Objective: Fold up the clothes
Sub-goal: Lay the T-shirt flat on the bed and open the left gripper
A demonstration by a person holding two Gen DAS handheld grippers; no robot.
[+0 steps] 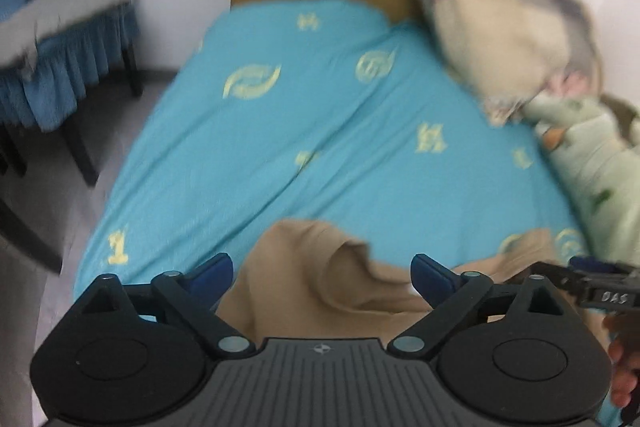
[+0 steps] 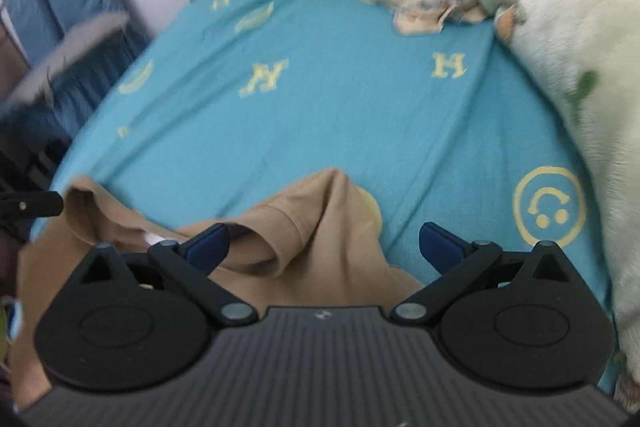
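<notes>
Garment under inspection: a tan shirt (image 1: 320, 275) lying crumpled on the bed (image 1: 280, 131), at the lower centre of both wrist views, on a turquoise sheet printed with yellow marks. In the left wrist view the left gripper (image 1: 322, 273) stands wide, nothing between its blue pads, with the shirt directly ahead and partly under the gap; its cloth runs on toward the lower right of the frame. In the right wrist view the right gripper (image 2: 324, 245) is likewise wide and empty, with a hemmed sleeve or edge of the shirt (image 2: 280, 227) rising in a fold just ahead of the left-hand pad. The bulk of the cloth stretches from there toward the lower left of that frame, so its long axis appears to run across the two grippers, not away from them. Both sit near the shirt; neither is clearly nearer. Judgement: the shirt is not yet spread flat, and folding likely calls first for each gripper to take an edge. A pillow (image 1: 504, 27) and green plush blanket (image 2: 580, 87) lie well apart, upper right.
</notes>
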